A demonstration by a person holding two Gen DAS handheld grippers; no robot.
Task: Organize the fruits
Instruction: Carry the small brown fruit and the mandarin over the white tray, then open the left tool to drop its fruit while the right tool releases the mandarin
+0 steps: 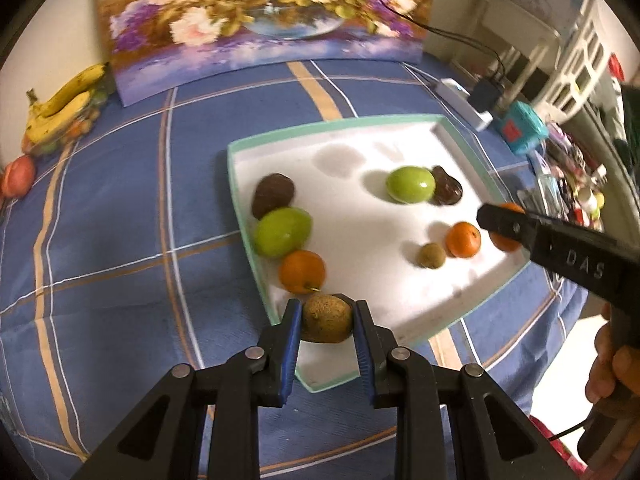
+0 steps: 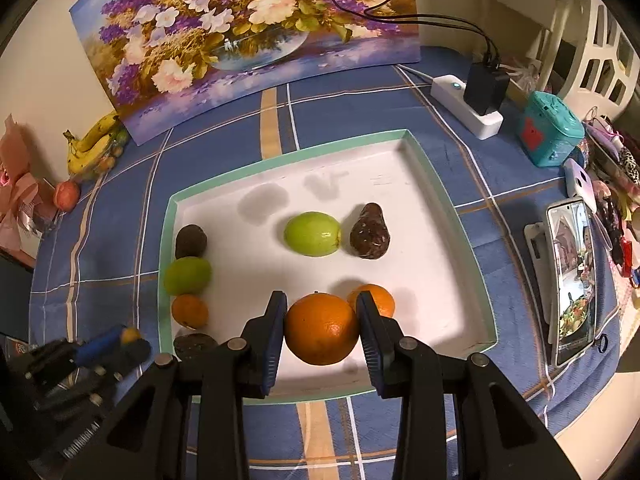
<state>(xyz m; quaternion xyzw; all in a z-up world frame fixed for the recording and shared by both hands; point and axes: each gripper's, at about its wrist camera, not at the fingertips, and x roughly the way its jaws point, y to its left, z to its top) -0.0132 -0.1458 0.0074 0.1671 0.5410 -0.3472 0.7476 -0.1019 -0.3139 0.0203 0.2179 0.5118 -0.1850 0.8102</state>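
A white tray with a mint rim (image 1: 240, 192) (image 2: 166, 232) lies on the blue checked cloth. My left gripper (image 1: 327, 314) is shut on a brown kiwi (image 1: 326, 318) at the tray's near left corner. Along the left wall sit an orange (image 1: 302, 271), a green fruit (image 1: 282, 231) and a dark brown fruit (image 1: 273, 194). My right gripper (image 2: 322, 318) is shut on an orange (image 2: 322, 328), held above the tray's front. Behind it lies another orange (image 2: 380, 298). A green fruit (image 2: 312, 233) and a dark avocado (image 2: 370, 237) sit mid-tray. A small kiwi (image 1: 431, 255) lies by an orange (image 1: 463, 239).
Bananas (image 2: 90, 146) and a peach (image 2: 67, 195) lie at the far left by a flower painting (image 2: 248, 40). A power strip with charger (image 2: 476, 100), a teal box (image 2: 550, 130) and a phone on a stand (image 2: 570, 280) stand on the right.
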